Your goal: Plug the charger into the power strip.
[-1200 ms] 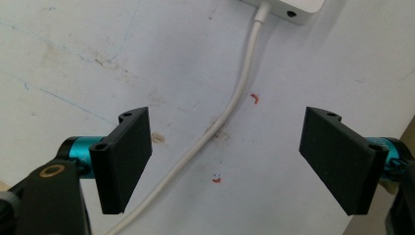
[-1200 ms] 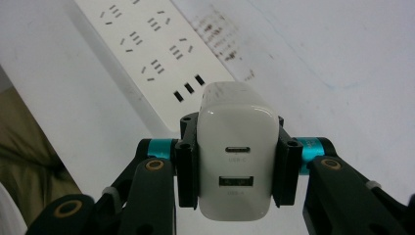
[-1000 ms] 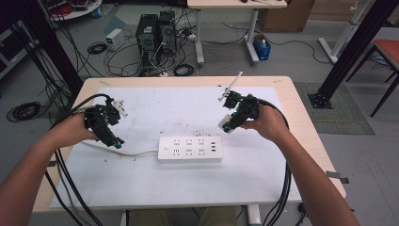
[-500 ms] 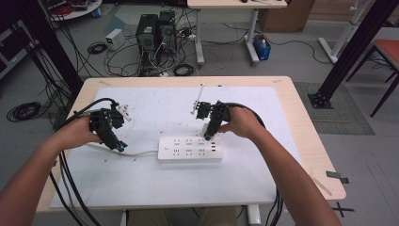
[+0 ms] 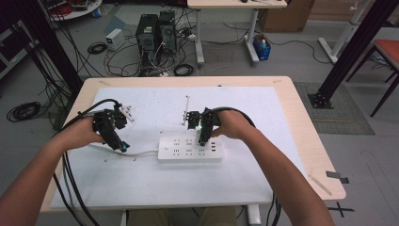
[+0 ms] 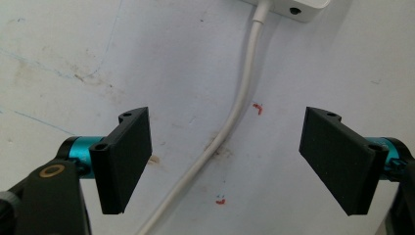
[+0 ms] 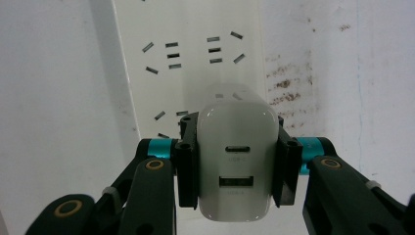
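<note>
Left side of the table [image 5: 301, 141]: the left gripper [image 5: 117, 142] sits low over the white sheet, jaws standing well apart with nothing between the pads. In the left gripper view the white cord [image 6: 230, 127] of the power strip runs up between the two open jaws, untouched by either, and enters the corner of the strip at the top edge. No grip on the cord, no contact with the strip body. Judgement: this hand is not steadying anything at present; it waits near the cord end.

Centre: the power strip [image 5: 190, 149] lies flat, long side across the table, sockets up. No plug is seated in any socket that can be seen.

Right of centre: the right gripper [image 5: 203, 136] points down at the strip's right-hand part. In the right gripper view the jaws are clamped on the two flanks of a white charger [image 7: 236, 166], its two USB ports facing the camera, prongs hidden on the far side. The sockets of the strip show directly beyond it.

Progress, as judged: pick-up and carry of the charger are done; alignment over a socket looks nearly done. Left to do: seat the prongs, press home, release. Whether the prongs already touch the strip cannot be told.
</note>
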Available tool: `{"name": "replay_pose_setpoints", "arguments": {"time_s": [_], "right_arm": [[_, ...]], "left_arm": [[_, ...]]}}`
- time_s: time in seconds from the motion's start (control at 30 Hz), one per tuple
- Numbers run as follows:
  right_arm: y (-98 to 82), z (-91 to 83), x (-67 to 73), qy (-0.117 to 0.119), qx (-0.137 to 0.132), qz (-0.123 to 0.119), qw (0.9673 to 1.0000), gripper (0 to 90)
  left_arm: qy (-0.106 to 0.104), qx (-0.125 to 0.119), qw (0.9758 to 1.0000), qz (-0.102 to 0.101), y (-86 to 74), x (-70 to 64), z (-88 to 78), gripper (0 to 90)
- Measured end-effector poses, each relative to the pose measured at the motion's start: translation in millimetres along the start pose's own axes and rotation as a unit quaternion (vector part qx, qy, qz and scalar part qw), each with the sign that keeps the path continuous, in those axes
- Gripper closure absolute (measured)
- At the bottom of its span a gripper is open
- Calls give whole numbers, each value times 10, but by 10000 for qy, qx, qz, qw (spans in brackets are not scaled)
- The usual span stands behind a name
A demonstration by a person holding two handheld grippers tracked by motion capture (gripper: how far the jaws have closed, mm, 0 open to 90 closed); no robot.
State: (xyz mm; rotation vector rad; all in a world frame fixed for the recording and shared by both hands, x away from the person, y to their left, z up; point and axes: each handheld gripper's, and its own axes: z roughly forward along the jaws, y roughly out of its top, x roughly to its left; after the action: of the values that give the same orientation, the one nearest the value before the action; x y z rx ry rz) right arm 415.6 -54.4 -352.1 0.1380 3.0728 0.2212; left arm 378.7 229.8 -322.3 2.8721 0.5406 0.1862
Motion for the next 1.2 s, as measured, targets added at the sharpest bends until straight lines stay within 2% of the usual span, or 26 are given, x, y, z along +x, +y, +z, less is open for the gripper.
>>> {"name": "replay_pose_setpoints", "arguments": {"time_s": [0.13, 0.23, 0.37, 0.47, 0.53, 0.63, 0.8, 0.83, 0.9, 0.93, 1.0, 1.03, 1.2], "right_arm": [[16, 26, 32, -42, 140, -243, 9996, 623], [36, 27, 10, 27, 195, -226, 9996, 623], [92, 37, 0, 42, 343, -330, 9989, 624], [183, 61, 0, 34, 567, -495, 9972, 625], [215, 68, -6, 87, 642, -445, 9969, 625], [236, 139, 4, 57, 802, -586, 9950, 625], [176, 135, -18, 101, 626, -405, 9972, 626], [171, 132, -1, 48, 613, -315, 9976, 626], [178, 142, 133, -367, 655, -509, 9959, 625], [178, 148, 168, -455, 663, -513, 9954, 625], [173, 146, 99, -249, 658, -333, 9970, 625], [172, 151, 46, -118, 621, -327, 9975, 626], [148, 166, -148, 482, 535, -116, 9973, 625]], "left_arm": [[-35, 20, 10000, -5, 1, 2, 30, 198], [-35, 4, 10000, -27, 0, 7, 42, 198], [-57, 27, 10000, -23, -1, 19, 48, 198], [-65, 34, 10000, -35, -4, 20, 48, 198], [-64, 1, 10000, -64, -10, 20, 49, 198], [-66, 7, 10000, -63, -22, 29, 46, 198], [-83, 48, 9999, -118, -34, 54, 71, 198], [-66, 56, 9999, -137, -33, 56, 74, 198], [-59, 51, 9998, -164, -32, 55, 79, 198], [-68, 33, 9998, -161, -32, 60, 79, 198], [-53, 2, 9998, -198, -40, 57, 75, 198], [-67, -15, 9998, -202, -47, 53, 71, 198], [-44, 15, 9997, -259, -104, 58, 55, 198]]}}
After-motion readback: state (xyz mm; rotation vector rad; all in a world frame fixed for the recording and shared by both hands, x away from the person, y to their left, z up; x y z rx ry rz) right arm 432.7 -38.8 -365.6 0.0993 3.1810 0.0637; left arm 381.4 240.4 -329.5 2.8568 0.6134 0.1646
